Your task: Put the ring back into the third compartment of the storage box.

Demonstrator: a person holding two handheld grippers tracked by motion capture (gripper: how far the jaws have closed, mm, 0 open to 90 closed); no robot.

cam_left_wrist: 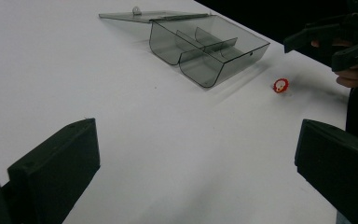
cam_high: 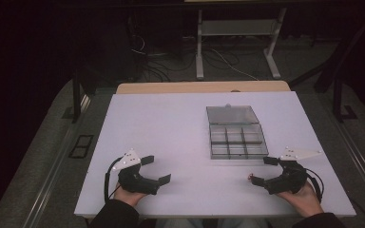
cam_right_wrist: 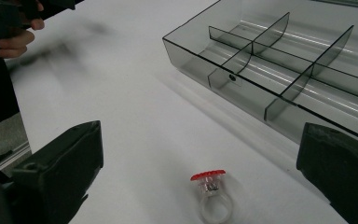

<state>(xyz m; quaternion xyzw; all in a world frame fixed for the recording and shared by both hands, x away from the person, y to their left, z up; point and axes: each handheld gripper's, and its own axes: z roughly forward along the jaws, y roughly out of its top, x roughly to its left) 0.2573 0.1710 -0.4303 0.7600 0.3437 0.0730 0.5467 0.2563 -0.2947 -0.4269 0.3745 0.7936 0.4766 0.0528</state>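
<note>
Right claw (cam_right_wrist: 200,154) is spread wide, holding nothing, with a little red-topped clear ring (cam_right_wrist: 213,192) sitting on the white bench (cam_high: 171,137) between its jaws, just beside the open compartment box (cam_right_wrist: 279,60). Left claw (cam_high: 155,169) gapes wide too, empty.

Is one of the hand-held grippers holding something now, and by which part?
Nothing is held. Both the left hand-held gripper and right hand-held gripper are open; the ring lies free.

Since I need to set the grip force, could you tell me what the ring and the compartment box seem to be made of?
The ring looks like clear moulded plastic with a glossy red top: its band lets the white table show through. The compartment box appears to be smoke-tinted transparent plastic, rigid and glossy: the dividers are visible through its walls, and light streaks reflect off its floor.
</note>
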